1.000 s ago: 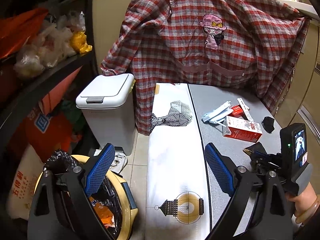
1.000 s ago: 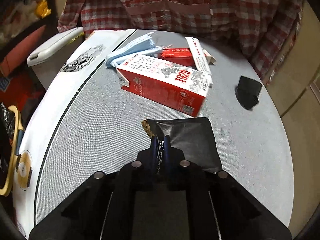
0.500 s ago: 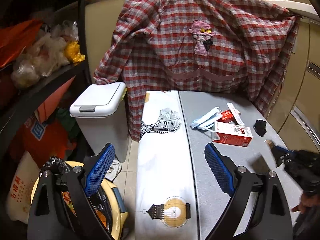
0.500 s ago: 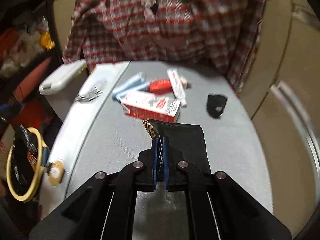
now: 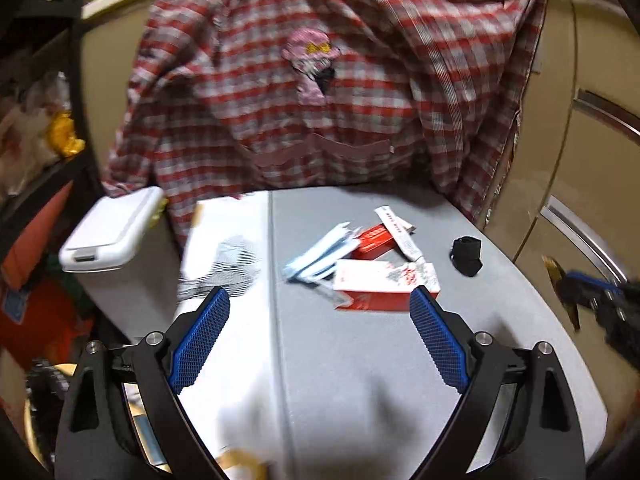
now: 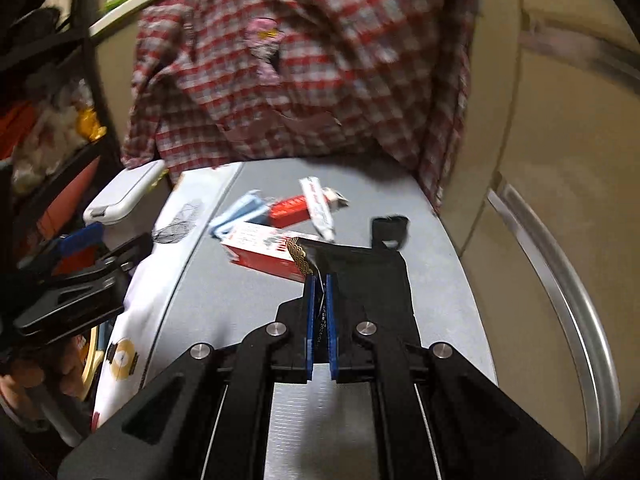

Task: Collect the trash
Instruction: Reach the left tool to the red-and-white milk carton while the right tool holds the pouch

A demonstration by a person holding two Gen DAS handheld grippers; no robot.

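My right gripper [image 6: 319, 280] is shut on a black wrapper [image 6: 372, 280] with a gold patterned corner and holds it above the grey table [image 6: 240, 292]. It shows at the right edge of the left wrist view [image 5: 568, 280]. My left gripper [image 5: 320, 320] is open and empty above the table's near part. On the table lie a red and white carton [image 5: 384, 286] [image 6: 264, 248], a blue face mask [image 5: 320, 254] [image 6: 236, 216], a small red box [image 5: 372, 238], a white tube [image 5: 398, 228] [image 6: 318, 204] and a black crumpled piece [image 5: 466, 250] [image 6: 390, 232].
A white lidded bin [image 5: 114, 232] [image 6: 124, 196] stands left of the table. A yellow-rimmed bin with a black bag [image 5: 40, 392] is at lower left. A red plaid shirt [image 5: 320, 92] hangs behind the table. Black shelves with bags [image 5: 36, 128] are on the left, beige cabinets [image 5: 592, 160] on the right.
My right gripper has lifted the black wrapper off the table and pulled back. My left gripper has swung right, from over the yellow bin to over the table.
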